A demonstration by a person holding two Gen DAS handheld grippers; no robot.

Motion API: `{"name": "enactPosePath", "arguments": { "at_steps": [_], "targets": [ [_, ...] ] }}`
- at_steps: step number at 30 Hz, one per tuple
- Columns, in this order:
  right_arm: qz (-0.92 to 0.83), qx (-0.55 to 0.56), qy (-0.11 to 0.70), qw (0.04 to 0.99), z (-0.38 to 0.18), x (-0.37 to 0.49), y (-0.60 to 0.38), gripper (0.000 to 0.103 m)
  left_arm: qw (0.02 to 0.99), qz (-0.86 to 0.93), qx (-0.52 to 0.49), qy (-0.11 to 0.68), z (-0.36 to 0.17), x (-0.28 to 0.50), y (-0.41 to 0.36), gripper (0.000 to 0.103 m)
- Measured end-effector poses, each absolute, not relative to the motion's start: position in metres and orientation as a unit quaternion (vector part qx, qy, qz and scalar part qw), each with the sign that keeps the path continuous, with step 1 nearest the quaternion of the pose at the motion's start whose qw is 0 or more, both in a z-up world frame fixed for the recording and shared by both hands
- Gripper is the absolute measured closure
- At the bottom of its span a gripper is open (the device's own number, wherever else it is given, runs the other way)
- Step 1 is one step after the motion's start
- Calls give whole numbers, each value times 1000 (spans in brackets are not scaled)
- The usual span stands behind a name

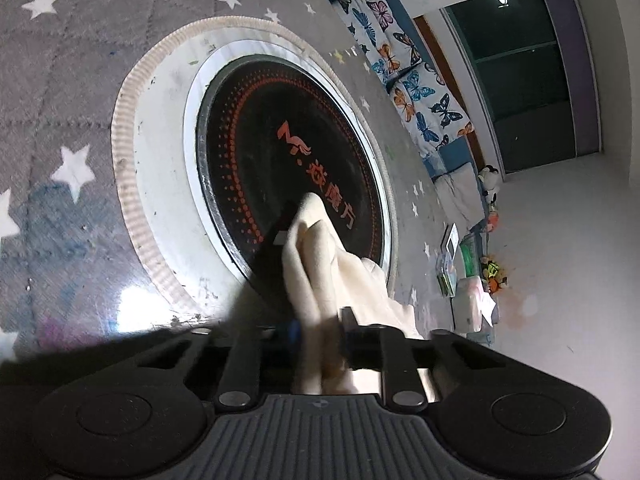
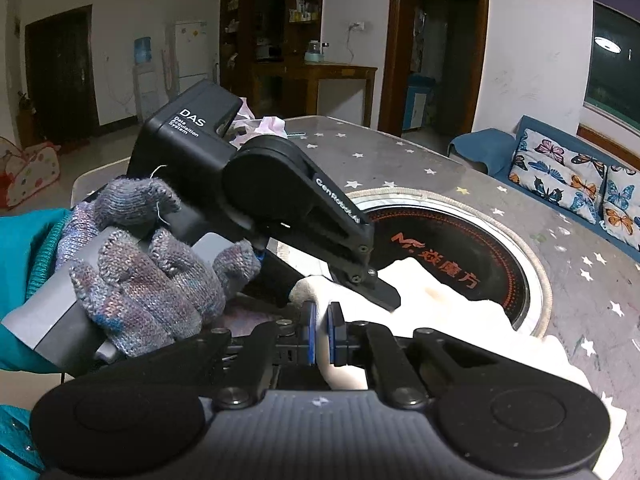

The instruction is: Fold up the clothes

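Right gripper (image 2: 322, 334) jaws pressed together, pinching a thin edge of the cream garment (image 2: 448, 304). Left gripper (image 1: 320, 320) jaws nipped on a bunched fold of it. Cloth trails over the black induction plate (image 2: 460, 248) mid-surface (image 2: 400, 152). Risks — the thin edge could slip free; the two grips sit close, so layers may bunch unevenly.

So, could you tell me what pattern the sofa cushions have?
Colourful butterflies on white; the cushions show best in the left wrist view.
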State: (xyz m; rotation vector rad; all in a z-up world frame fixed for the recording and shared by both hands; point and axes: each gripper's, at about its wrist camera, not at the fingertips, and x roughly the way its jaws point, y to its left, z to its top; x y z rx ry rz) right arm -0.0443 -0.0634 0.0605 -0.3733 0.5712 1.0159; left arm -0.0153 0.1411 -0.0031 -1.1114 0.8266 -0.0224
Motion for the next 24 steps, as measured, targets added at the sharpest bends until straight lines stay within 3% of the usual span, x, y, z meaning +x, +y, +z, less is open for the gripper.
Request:
{"name": "enactPosePath", "arguments": {
  "at_steps": [3, 11, 15, 22, 24],
  "targets": [
    [472, -163, 271, 823, 62, -43, -69, 89, 777, -9, -504, 377, -2, -17, 141, 86],
    [371, -113, 290, 875, 65, -15, -131, 88, 798, -9, -474, 371, 4, -15, 137, 86],
    [278, -87, 307, 906, 54, 9, -185, 80, 805, -7, -462, 372, 6, -14, 135, 86],
    [196, -13, 349, 917, 31, 42, -246, 77, 816, 1, -437, 378, 8, -12, 131, 86],
    [196, -1, 357, 913, 25, 48, -251, 70, 820, 2, -429, 379, 9, -10, 129, 86]
  ]
}}
